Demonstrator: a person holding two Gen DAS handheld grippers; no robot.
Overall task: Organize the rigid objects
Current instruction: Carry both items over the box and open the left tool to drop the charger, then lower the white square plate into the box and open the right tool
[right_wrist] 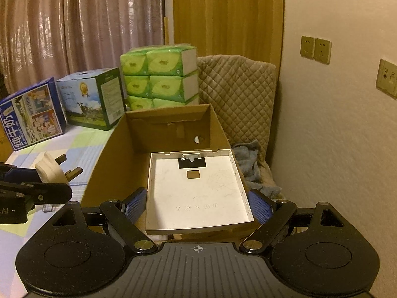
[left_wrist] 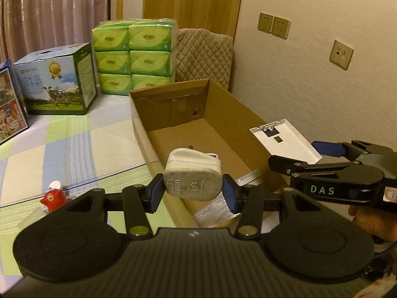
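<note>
My left gripper (left_wrist: pixel 193 193) is shut on a white three-pin plug adapter (left_wrist: pixel 192 173) and holds it above the near left wall of an open cardboard box (left_wrist: pixel 173 109). The plug also shows in the right wrist view (right_wrist: pixel 50 170), left of the box (right_wrist: pixel 111 149). My right gripper (right_wrist: pixel 198 204) is shut on a flat white plastic cover panel (right_wrist: pixel 196 188), inner side up, held over the box's near end. The panel shows in the left wrist view (left_wrist: pixel 285 140) above the box's right wall. A clear plastic bag (left_wrist: pixel 215 211) and a silvery piece lie inside the box.
A small red and white toy (left_wrist: pixel 53 195) sits on the checked bedcover (left_wrist: pixel 62 144). Behind the box are stacked green tissue packs (right_wrist: pixel 158 74), two milk cartons (right_wrist: pixel 91 99), and a quilted chair (right_wrist: pixel 238 87) by the wall with sockets.
</note>
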